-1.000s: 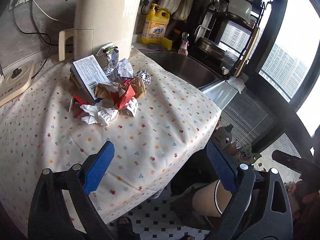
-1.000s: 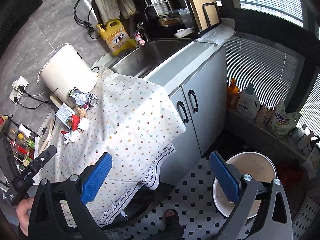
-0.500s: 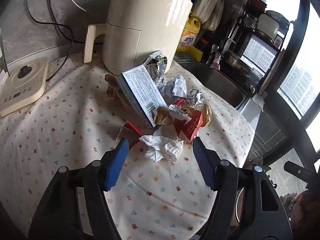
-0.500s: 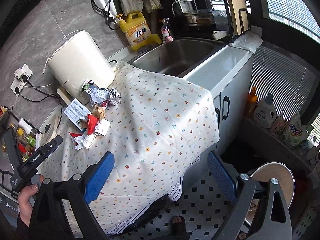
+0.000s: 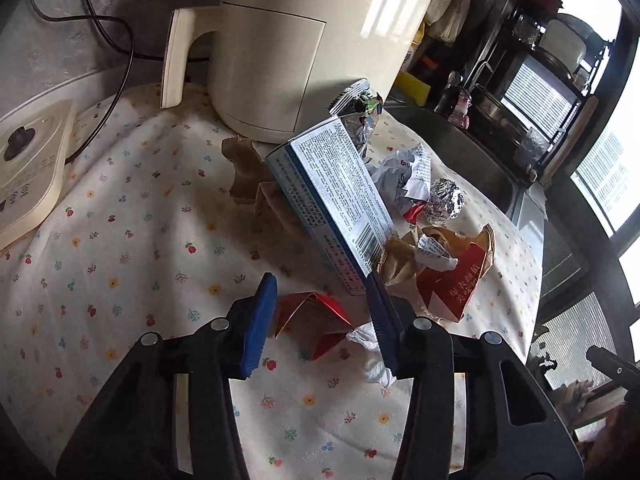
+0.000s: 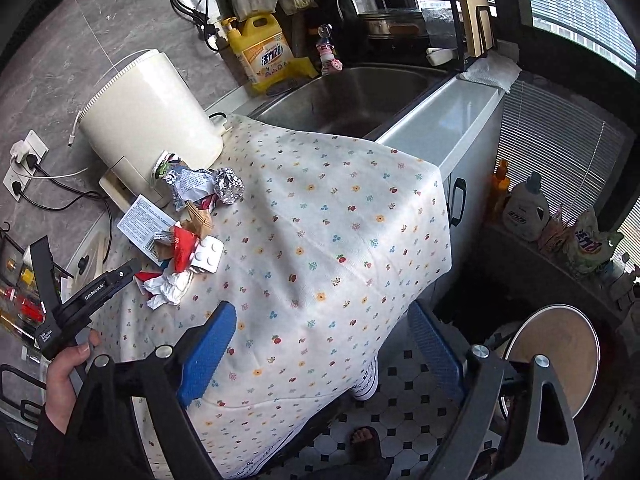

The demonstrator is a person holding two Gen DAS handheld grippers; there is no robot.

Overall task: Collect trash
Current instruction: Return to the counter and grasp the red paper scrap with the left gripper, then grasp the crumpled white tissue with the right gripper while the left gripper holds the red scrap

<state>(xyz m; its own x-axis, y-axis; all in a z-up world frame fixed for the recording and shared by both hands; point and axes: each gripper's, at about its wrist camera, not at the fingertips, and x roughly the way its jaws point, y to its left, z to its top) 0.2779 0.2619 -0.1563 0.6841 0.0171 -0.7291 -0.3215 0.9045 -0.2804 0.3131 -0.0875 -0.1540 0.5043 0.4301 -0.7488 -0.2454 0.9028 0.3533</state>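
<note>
Now the left gripper (image 5: 320,312), jaws just closing (not yet pinching), straddles the red wrapper (image 5: 316,320) lying between them.

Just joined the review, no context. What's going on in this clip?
A person with a gripper in each hand is clearing a trash pile off a floral tablecloth. The left gripper has come down over the pile, its jaws just closing around a red folded wrapper, not yet pressing it. The right gripper hangs open over the cloth's edge, holding nothing. The box, foil ball and crumpled paper lie untouched.
</note>
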